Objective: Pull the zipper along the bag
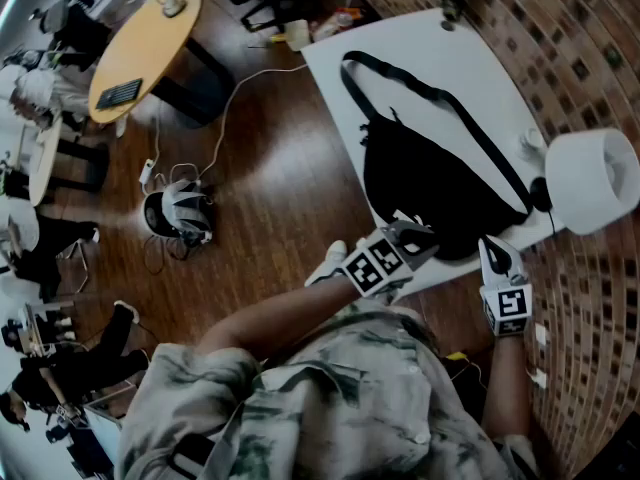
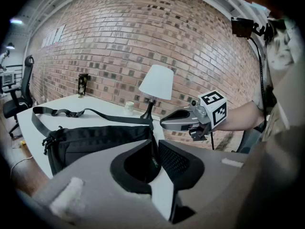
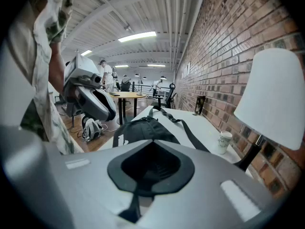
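White lamp (image 3: 281,99), small cup (image 3: 224,140) just beside black bag (image 3: 143,128)

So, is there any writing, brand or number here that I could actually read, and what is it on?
No text here can be read.
White marks on the brick wall: perhaps lettering, too blurred.
Greenish tag at the black bag's end: too small.
Label on the dark bottle: too small.
Marker cubes: only black-and-white square patterns, no words.
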`<action>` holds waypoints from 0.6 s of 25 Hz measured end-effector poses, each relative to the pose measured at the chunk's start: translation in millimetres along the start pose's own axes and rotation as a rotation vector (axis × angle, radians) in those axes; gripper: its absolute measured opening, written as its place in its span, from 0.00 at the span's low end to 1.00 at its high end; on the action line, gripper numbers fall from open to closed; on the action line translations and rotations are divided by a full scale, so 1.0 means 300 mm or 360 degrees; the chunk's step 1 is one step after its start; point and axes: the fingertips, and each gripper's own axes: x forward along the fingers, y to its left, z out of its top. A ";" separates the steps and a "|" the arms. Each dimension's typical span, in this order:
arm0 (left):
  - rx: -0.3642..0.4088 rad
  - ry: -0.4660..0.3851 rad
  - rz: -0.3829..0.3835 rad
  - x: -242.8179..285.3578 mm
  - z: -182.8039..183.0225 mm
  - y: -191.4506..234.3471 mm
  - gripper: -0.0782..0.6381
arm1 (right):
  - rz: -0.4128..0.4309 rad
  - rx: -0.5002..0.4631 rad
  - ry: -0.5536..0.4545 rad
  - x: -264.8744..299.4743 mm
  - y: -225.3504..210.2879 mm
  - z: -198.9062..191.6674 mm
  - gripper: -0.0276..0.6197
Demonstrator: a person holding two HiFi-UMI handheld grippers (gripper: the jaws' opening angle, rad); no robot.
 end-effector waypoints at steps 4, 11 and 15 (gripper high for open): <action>0.0045 0.0065 -0.0170 0.084 -0.007 -0.194 0.19 | -0.0141 0.0041 0.0161 -0.153 -0.037 -0.119 0.05; 0.0069 0.0225 -0.0103 0.135 -0.068 -0.117 0.27 | 0.0025 0.0043 0.0323 0.047 0.004 -0.143 0.05; 0.0139 0.0315 -0.0072 0.250 -0.130 -0.127 0.27 | 0.0054 0.0091 0.0382 0.077 -0.007 -0.211 0.05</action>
